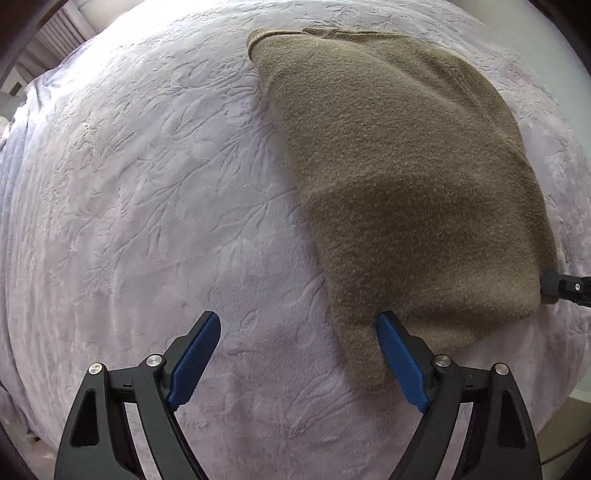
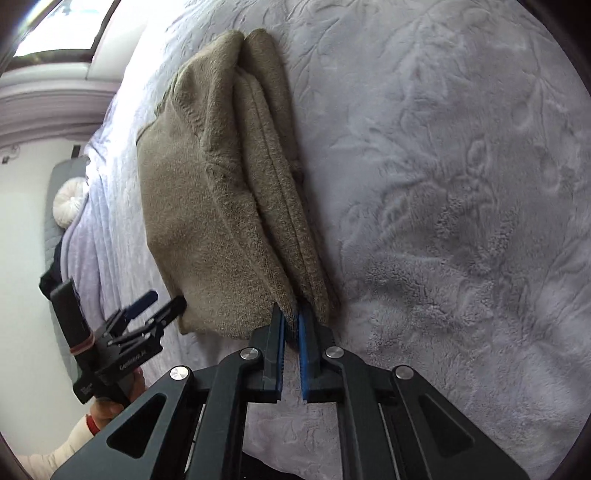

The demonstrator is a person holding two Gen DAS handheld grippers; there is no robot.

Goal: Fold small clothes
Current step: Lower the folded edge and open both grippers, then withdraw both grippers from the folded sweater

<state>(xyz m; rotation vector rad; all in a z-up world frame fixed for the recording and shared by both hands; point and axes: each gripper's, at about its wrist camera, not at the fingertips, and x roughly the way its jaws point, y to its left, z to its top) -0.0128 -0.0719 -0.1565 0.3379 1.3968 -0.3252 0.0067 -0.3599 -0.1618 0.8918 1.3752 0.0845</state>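
A brown knitted garment (image 1: 399, 166) lies folded on a pale lilac embossed bedspread (image 1: 147, 184). My left gripper (image 1: 297, 325) is open, just above the bedspread at the garment's near left corner; its right finger touches the cloth's edge. In the right wrist view the garment (image 2: 207, 192) shows stacked folded layers. My right gripper (image 2: 291, 317) is shut on the near edge of the garment. The right gripper's tip (image 1: 565, 288) shows at the garment's right corner in the left wrist view. The left gripper (image 2: 155, 306) shows open in the right wrist view.
The bedspread (image 2: 461, 184) covers the bed on all sides of the garment. A white round cushion (image 2: 70, 201) and a grey headboard (image 2: 55, 177) lie at the far left. A window (image 2: 59, 29) is at the top left.
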